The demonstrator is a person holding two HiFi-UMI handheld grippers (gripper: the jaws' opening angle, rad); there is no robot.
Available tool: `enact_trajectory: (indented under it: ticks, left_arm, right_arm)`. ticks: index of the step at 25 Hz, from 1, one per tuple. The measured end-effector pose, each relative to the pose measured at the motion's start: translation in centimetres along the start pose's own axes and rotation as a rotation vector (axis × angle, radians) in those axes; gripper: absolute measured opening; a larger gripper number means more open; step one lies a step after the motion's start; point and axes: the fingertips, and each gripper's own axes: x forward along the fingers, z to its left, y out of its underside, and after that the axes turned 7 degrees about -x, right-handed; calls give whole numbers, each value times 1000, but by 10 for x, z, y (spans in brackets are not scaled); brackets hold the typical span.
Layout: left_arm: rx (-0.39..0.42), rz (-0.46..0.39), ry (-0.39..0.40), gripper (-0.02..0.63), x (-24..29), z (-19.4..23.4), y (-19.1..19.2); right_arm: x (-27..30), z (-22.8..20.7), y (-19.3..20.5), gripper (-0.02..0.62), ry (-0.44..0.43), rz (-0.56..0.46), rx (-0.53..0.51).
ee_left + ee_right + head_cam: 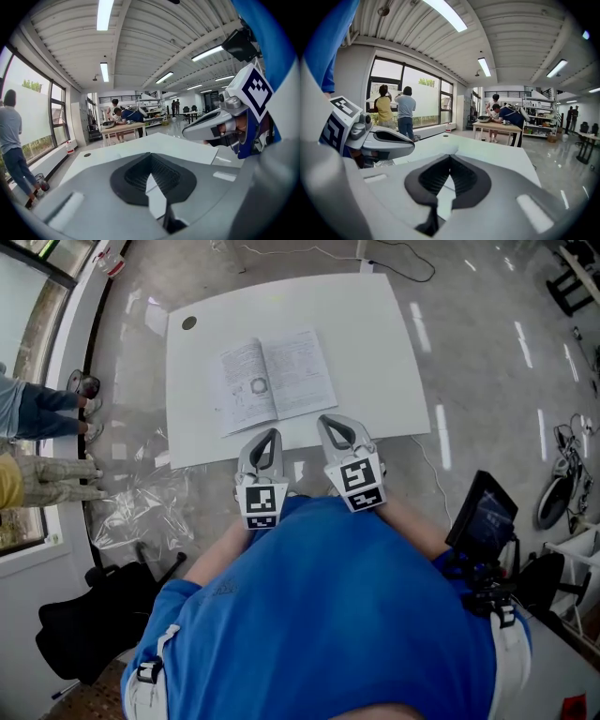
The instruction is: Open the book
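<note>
Seen with the book (pixel 277 381) lying open on the middle of the worktop (pixel 375 343) and the left gripper (pixel 267 437) and right gripper (pixel 330 423) held at its near edge, both pairs of jaws closed on nothing, pages (pixel 246 390) liable to flop shut for want of any weight on them.

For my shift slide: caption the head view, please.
Open book on white table; left gripper and right gripper both shut and empty.
</note>
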Motion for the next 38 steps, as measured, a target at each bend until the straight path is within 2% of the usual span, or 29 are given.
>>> enact_trajectory:
  ticks: [9,18,38]
  left_arm:
    - [-3,-38,75,6,-34,16,0]
    - [24,-54,138,6,-20,6,-10]
    - [-15,-47,108,6,-28,8,-7]
  right_arm:
    - [-18,33,-15,3,84,-12,1]
    - [-20,14,-8,3,134,9,48]
    - [-22,19,-8,3,130,17,48]
